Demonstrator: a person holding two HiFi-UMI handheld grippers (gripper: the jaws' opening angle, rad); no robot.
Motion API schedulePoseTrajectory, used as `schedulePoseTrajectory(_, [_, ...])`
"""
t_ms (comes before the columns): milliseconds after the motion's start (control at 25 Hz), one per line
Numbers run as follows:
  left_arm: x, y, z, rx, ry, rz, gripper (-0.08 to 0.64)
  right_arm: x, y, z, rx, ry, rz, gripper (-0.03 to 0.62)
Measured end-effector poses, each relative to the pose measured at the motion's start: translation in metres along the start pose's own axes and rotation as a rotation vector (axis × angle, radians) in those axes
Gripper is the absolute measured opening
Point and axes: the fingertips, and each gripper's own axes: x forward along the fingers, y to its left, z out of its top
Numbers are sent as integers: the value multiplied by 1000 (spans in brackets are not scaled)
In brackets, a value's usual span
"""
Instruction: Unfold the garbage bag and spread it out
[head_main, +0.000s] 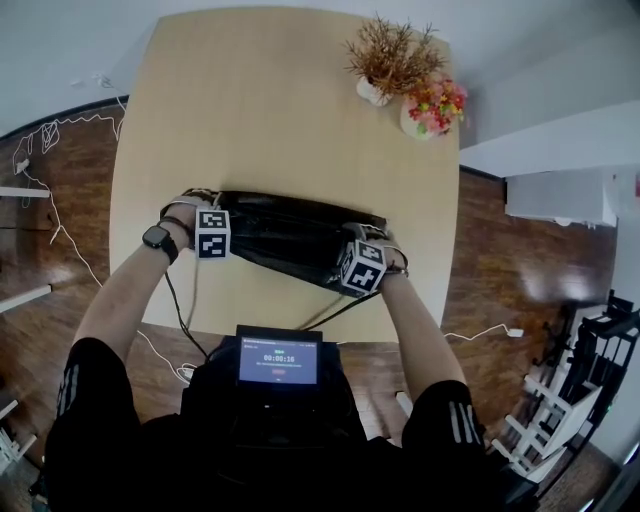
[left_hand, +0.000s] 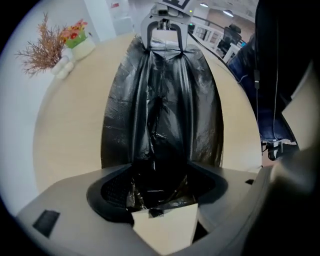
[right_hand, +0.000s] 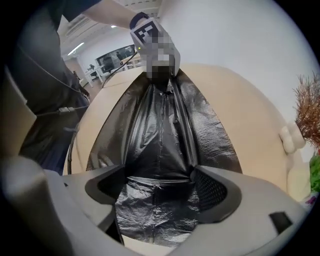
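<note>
1. Now we see the black garbage bag lying long and crumpled on the near side of the wooden table.
2. Our left gripper is at one end, jaws wide apart, the bag's end between them.
3. Our right gripper is at the other end, jaws wide apart too, the bag loose between them.

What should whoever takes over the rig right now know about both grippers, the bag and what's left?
Left gripper: jaws wide apart, one bag end lying between them, not clamped.
Right gripper: the same at the other end.
Garbage bag: on the table, drawn out long between the two grippers, pleated along its middle.
Done: unfolded lengthwise.
Left: spread the pleats out flat.
</note>
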Motion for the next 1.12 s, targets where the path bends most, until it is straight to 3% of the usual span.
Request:
schedulePoseTrajectory(320, [2,-2,0,-65,-17,-4,354,-3,-11,7,-22,-26,2,479])
schedulePoseTrajectory(600, [-20,3,5,-148,-101,63,359,-41,-11,44,104,-260,-51,477])
schedulePoseTrajectory(760, [-49,-3,20,-207,-220,97,359,-68,-5,61,169,-368,-109,477])
schedulePoseTrajectory(920, [-83,-10,39,-271,-366,127,358,-97,-1,78,294,-515,-151,464])
schedulePoseTrajectory(1120, [-113,-12,49,-398,-524,167,351,-119,10,82,397,-606,-190,442])
